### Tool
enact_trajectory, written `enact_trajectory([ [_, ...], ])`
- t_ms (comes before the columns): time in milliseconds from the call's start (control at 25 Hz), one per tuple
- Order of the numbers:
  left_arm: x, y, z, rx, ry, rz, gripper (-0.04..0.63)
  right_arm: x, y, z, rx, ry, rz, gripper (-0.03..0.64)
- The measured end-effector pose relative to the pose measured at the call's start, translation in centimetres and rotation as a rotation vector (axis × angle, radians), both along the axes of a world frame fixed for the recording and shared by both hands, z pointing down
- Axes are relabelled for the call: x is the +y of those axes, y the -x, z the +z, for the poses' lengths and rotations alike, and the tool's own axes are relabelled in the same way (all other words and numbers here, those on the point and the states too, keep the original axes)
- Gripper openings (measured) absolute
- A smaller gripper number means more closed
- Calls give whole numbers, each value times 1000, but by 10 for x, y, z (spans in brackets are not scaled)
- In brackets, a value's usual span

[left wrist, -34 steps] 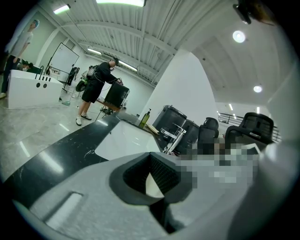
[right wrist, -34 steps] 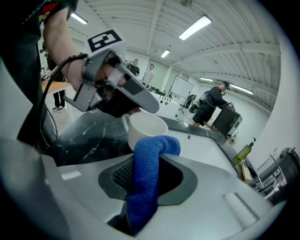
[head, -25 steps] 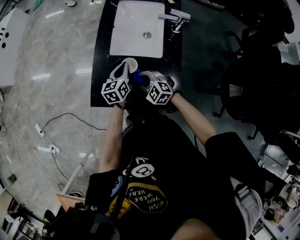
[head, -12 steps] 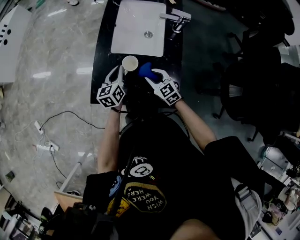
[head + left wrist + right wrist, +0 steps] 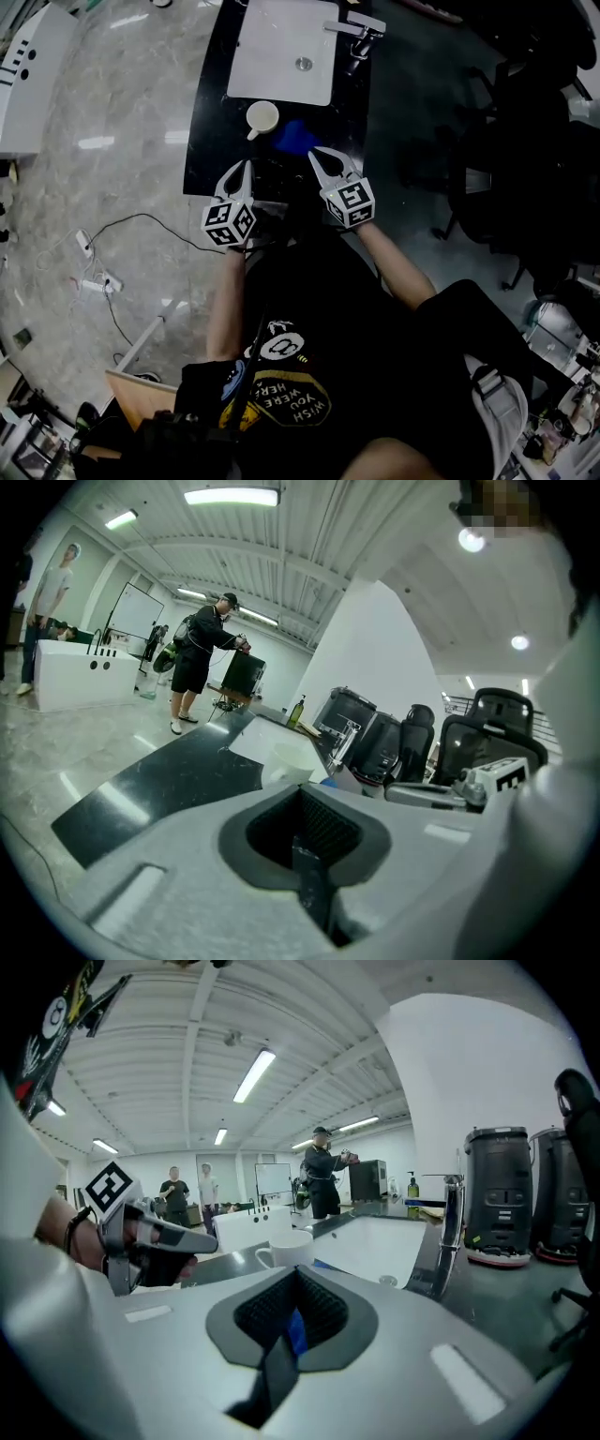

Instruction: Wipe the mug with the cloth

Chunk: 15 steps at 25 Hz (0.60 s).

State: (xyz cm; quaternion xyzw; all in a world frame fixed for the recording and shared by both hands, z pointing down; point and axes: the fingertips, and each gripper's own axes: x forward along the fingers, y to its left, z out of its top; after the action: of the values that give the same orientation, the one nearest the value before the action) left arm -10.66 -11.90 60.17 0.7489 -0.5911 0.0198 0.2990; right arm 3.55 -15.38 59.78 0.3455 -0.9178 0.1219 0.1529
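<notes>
A white mug (image 5: 262,118) stands upright on the black counter (image 5: 208,141), just in front of the sink. The blue cloth (image 5: 297,138) lies crumpled on the counter to the mug's right, touching or nearly touching it. My left gripper (image 5: 240,169) is shut and empty, a short way nearer me than the mug. My right gripper (image 5: 322,157) is shut and empty too, just behind the cloth. In the right gripper view the mug (image 5: 286,1245) stands ahead of the closed jaws (image 5: 297,1279), and the left gripper (image 5: 150,1237) shows at the left.
A white rectangular sink (image 5: 284,53) is set into the far end of the counter, with a chrome faucet (image 5: 361,28) at its right. Black office chairs (image 5: 506,178) stand to the right. Cables and a power strip (image 5: 98,281) lie on the marble floor at the left.
Both grippers have drawn back toward me, away from the mug. The cloth, earlier at the mug with the right gripper, now lies free on the counter.
</notes>
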Motion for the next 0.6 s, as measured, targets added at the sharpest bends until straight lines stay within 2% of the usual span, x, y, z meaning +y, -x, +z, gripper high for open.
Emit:
enact_trajectory([
  [160,22,-10,-2,-66,17,30,3,24,14,-6,6,-4,-16,2],
  [320,49,-27,-9,-135,14,127,5,54,23,-9,31,6,6,2],
  [480,64,-22,-37,-110,-25,155,3,72,26,-37,0,-26,102,2],
  [600,81,-14,-56,-134,-65,147,5,88,25,-55,-29,-44,167,2],
])
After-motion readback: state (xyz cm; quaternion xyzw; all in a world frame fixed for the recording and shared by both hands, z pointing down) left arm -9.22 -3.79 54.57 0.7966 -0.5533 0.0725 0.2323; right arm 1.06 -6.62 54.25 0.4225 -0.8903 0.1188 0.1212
